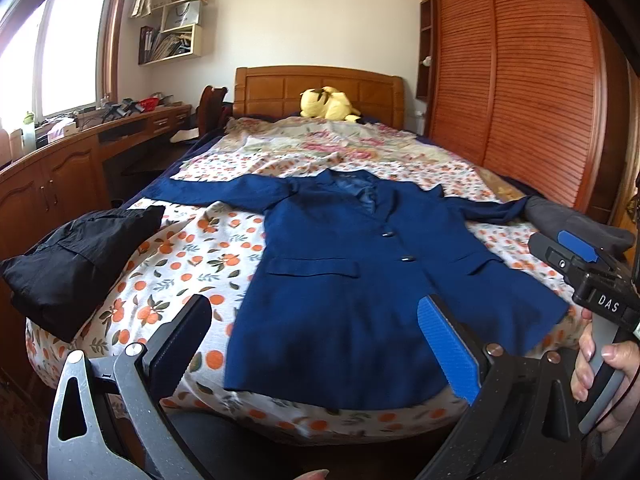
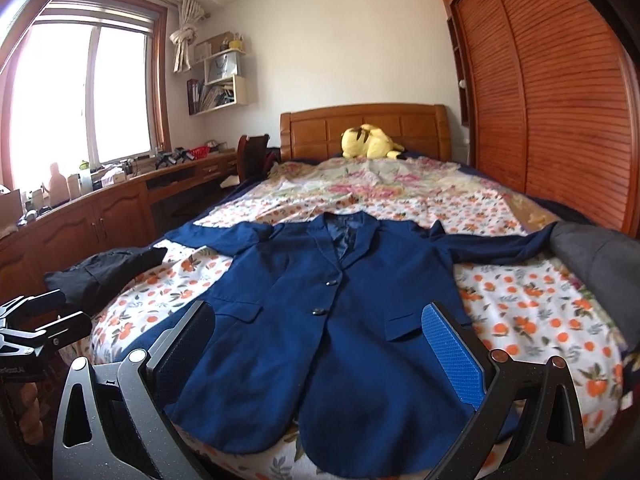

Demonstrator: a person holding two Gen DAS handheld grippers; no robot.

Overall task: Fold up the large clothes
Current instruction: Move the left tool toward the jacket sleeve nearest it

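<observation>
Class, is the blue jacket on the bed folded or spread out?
Spread out: the blue jacket lies flat, front up, buttoned, both sleeves stretched sideways on the bed.

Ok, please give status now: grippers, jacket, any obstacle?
Left gripper open, right gripper open, both empty. Blue jacket flat on bed, buttoned, sleeves spread. Black garment beside it, apart.

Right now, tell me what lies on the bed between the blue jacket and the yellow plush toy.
Only bedding: the orange-print sheet, then a rumpled floral cover, between the blue jacket and yellow plush toy. Both views show it.
</observation>
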